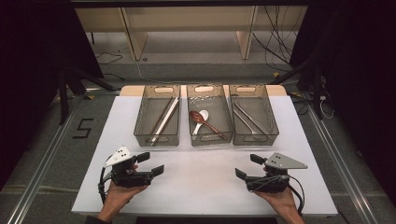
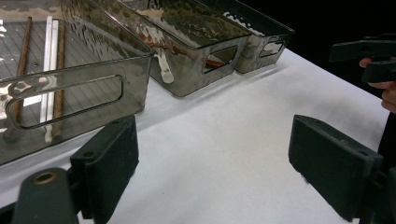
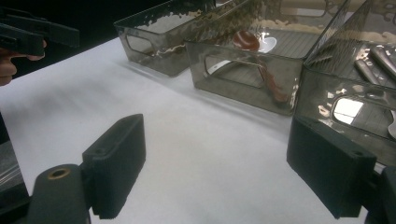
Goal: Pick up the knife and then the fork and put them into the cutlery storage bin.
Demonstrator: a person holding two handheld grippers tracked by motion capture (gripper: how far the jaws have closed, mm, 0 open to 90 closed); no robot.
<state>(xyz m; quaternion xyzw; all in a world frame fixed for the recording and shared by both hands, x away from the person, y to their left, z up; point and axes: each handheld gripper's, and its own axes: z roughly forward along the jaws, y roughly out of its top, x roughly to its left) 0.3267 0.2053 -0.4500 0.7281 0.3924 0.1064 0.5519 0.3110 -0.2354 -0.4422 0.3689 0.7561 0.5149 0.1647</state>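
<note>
High view showed three smoky transparent bins standing in a row at the far side of the white table (image 1: 201, 186), close beside each other. The left bin (image 1: 158, 122) held a pair of brown chopsticks (image 1: 161, 116) and a pair of pale chopsticks (image 1: 167, 118), lying along its length. The middle bin (image 1: 209, 120) held a white spoon (image 1: 201, 119) and a dark red spoon (image 1: 203, 122), crossed over each other. The right bin (image 1: 252, 120) held metal cutlery (image 1: 247, 119), but I cannot tell which kind. The left gripper (image 1: 150, 164) and the right gripper (image 1: 246, 166) were at the near side of the table, well apart from the bins, each in one hand. Both had the jaws spread wide, with nothing between them
</note>
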